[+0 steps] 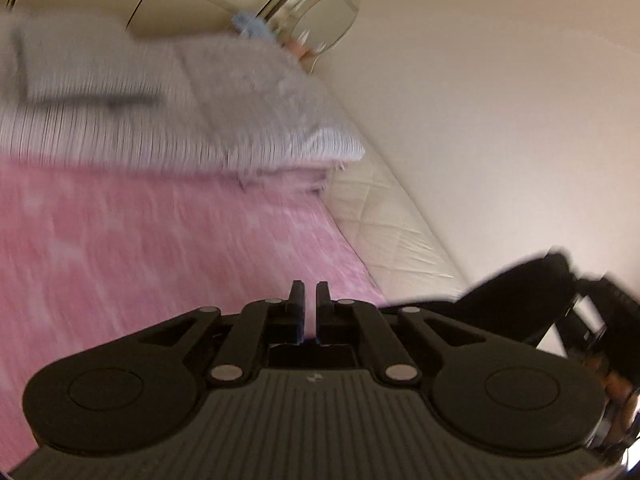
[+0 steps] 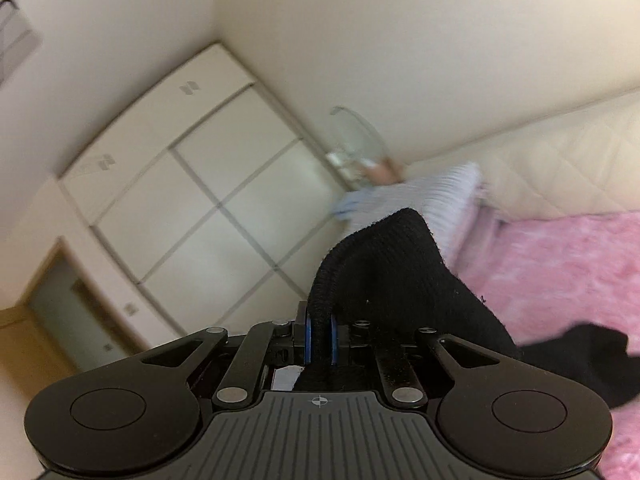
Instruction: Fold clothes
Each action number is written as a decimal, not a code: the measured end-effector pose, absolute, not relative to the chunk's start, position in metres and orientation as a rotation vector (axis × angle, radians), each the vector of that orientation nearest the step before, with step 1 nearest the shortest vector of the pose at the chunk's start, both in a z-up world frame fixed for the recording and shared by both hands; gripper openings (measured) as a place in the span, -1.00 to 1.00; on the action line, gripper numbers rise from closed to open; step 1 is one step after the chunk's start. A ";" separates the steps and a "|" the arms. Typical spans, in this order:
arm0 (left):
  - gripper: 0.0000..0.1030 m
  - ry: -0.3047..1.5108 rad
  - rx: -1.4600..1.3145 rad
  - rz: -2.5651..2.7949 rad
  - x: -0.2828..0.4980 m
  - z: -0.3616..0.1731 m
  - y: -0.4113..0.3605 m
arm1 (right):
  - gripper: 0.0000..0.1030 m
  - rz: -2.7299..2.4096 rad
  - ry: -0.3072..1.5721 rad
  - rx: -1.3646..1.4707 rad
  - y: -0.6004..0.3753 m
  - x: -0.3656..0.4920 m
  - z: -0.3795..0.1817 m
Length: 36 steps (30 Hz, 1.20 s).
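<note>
Left gripper: the left gripper [image 1: 308, 296] is clenched with nothing visible between its fingers; it is held above the pink blanket [image 1: 160, 248], pointing across the bed.
Right gripper: the right gripper [image 2: 319, 330] grasps a black knit garment [image 2: 400, 276]; the blue-edged pads pinch a thick ribbed edge of the cloth.
Garment: it rises from the pinch in a peak above the fingers and drapes down to the right, with a further dark part trailing over the blanket [image 2: 560, 280] at the lower right.
Garment, left view: a dark shape at the right edge is likely the same garment [image 1: 520, 292] beside the right gripper [image 1: 592, 320]; blur hides the detail.
Bed: the fluffy blanket covers it; a quilted cream headboard [image 1: 392, 216] runs along its far side against a plain cream wall [image 1: 500, 100].
Pillows: a striped pale pillow [image 1: 100, 120] and a grey furry cushion [image 1: 248, 88] lie at the far end of the bed, side by side, both blurred.
Beyond the bed: a round mirror [image 1: 328, 20] stands near small blurred objects that cannot be identified.
Room: a cream wardrobe [image 2: 192, 184] with panelled doors fills the left of the right view.
</note>
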<state>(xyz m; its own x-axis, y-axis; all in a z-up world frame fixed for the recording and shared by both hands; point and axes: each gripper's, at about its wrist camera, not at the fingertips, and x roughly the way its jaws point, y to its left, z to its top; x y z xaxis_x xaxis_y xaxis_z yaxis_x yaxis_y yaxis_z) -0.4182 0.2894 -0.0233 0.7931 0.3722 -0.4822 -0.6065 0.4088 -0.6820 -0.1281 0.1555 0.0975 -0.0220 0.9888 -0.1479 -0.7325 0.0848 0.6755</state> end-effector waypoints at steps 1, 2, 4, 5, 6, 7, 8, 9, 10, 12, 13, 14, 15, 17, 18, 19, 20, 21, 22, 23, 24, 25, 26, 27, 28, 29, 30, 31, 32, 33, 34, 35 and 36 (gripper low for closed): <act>-1.00 0.272 -0.985 0.626 -0.423 -0.027 0.284 | -0.85 1.485 0.693 0.475 0.158 -0.134 0.108; -1.00 0.272 -1.000 0.626 -0.428 -0.030 0.279 | -0.85 1.512 0.688 0.481 0.162 -0.140 0.118; -1.00 0.261 -1.023 0.637 -0.441 -0.034 0.270 | -0.85 1.573 0.687 0.489 0.175 -0.146 0.135; -1.00 0.249 -1.029 0.650 -0.451 -0.032 0.267 | -0.85 1.600 0.688 0.489 0.184 -0.148 0.143; -1.00 0.236 -1.036 0.663 -0.461 -0.031 0.263 | -0.85 1.625 0.691 0.486 0.194 -0.153 0.151; -1.00 0.224 -1.042 0.676 -0.470 -0.029 0.260 | -0.85 1.654 0.694 0.486 0.205 -0.160 0.159; -1.00 0.209 -1.052 0.692 -0.481 -0.026 0.256 | -0.85 1.683 0.696 0.487 0.217 -0.167 0.166; -1.00 0.176 -1.077 0.693 -0.493 -0.022 0.251 | -0.85 1.711 0.695 0.486 0.224 -0.175 0.171; -0.97 0.140 -1.106 0.690 -0.505 -0.018 0.246 | -0.85 1.739 0.698 0.489 0.232 -0.185 0.175; -0.59 0.079 -1.158 0.697 -0.527 -0.013 0.237 | -0.85 1.787 0.723 0.498 0.250 -0.202 0.181; -0.35 0.056 -1.181 0.710 -0.537 -0.012 0.233 | -0.85 1.812 0.738 0.500 0.261 -0.212 0.182; -0.34 0.043 -1.187 0.741 -0.545 -0.012 0.227 | -0.85 1.830 0.751 0.496 0.268 -0.219 0.183; -0.34 0.032 -1.188 0.776 -0.554 -0.012 0.220 | -0.85 1.848 0.762 0.491 0.273 -0.226 0.184; -0.34 0.025 -1.201 0.839 -0.565 -0.021 0.210 | -0.85 1.881 0.794 0.490 0.282 -0.239 0.185; -0.34 0.023 -1.208 0.870 -0.571 -0.025 0.206 | -0.85 1.897 0.810 0.489 0.287 -0.245 0.185; -0.35 0.012 -1.231 0.898 -0.575 -0.030 0.201 | -0.85 1.916 0.832 0.488 0.294 -0.251 0.187; -0.35 -0.006 -1.253 0.929 -0.579 -0.035 0.199 | -0.85 1.932 0.850 0.486 0.300 -0.256 0.190; -0.35 -0.026 -1.274 0.961 -0.583 -0.040 0.197 | -0.85 1.947 0.861 0.485 0.308 -0.264 0.194; -0.35 -0.042 -1.275 0.991 -0.587 -0.040 0.197 | -0.85 1.962 0.863 0.488 0.316 -0.270 0.200; -0.35 -0.057 -1.270 1.021 -0.590 -0.039 0.197 | -0.85 1.971 0.858 0.500 0.321 -0.274 0.205; -0.36 -0.072 -1.266 1.051 -0.593 -0.039 0.196 | -0.85 1.979 0.845 0.527 0.323 -0.277 0.211; -0.36 -0.080 -1.250 1.066 -0.594 -0.036 0.196 | -0.85 1.978 0.834 0.565 0.321 -0.273 0.216; -0.36 -0.087 -1.231 1.078 -0.595 -0.033 0.195 | -0.85 1.975 0.825 0.607 0.317 -0.267 0.221; -0.35 -0.093 -1.213 1.090 -0.595 -0.030 0.195 | -0.85 1.961 0.819 0.646 0.311 -0.260 0.223; -0.35 -0.087 -1.197 1.101 -0.594 -0.028 0.195 | -0.85 1.928 0.825 0.686 0.302 -0.249 0.223; -0.35 -0.074 -1.186 1.113 -0.591 -0.029 0.193 | -0.84 1.886 0.845 0.699 0.294 -0.236 0.218; -0.35 -0.063 -1.184 1.124 -0.588 -0.031 0.191 | -0.83 1.842 0.868 0.704 0.287 -0.224 0.211; -0.36 -0.049 -1.188 1.134 -0.584 -0.035 0.189 | -0.82 1.778 0.902 0.651 0.282 -0.209 0.198; -0.36 -0.033 -1.200 1.144 -0.580 -0.042 0.187 | -0.66 1.705 0.938 0.579 0.276 -0.194 0.183; -0.36 -0.016 -1.212 1.155 -0.575 -0.049 0.184 | -0.35 1.635 0.980 0.465 0.274 -0.176 0.165; -0.36 0.001 -1.225 1.166 -0.571 -0.055 0.181 | -0.14 1.563 1.020 0.338 0.273 -0.157 0.145; -0.36 0.025 -1.241 1.177 -0.563 -0.063 0.176 | 0.03 1.483 1.072 0.249 0.271 -0.137 0.124; -0.36 0.050 -1.259 1.187 -0.554 -0.071 0.171 | 0.03 1.411 1.140 0.195 0.268 -0.114 0.102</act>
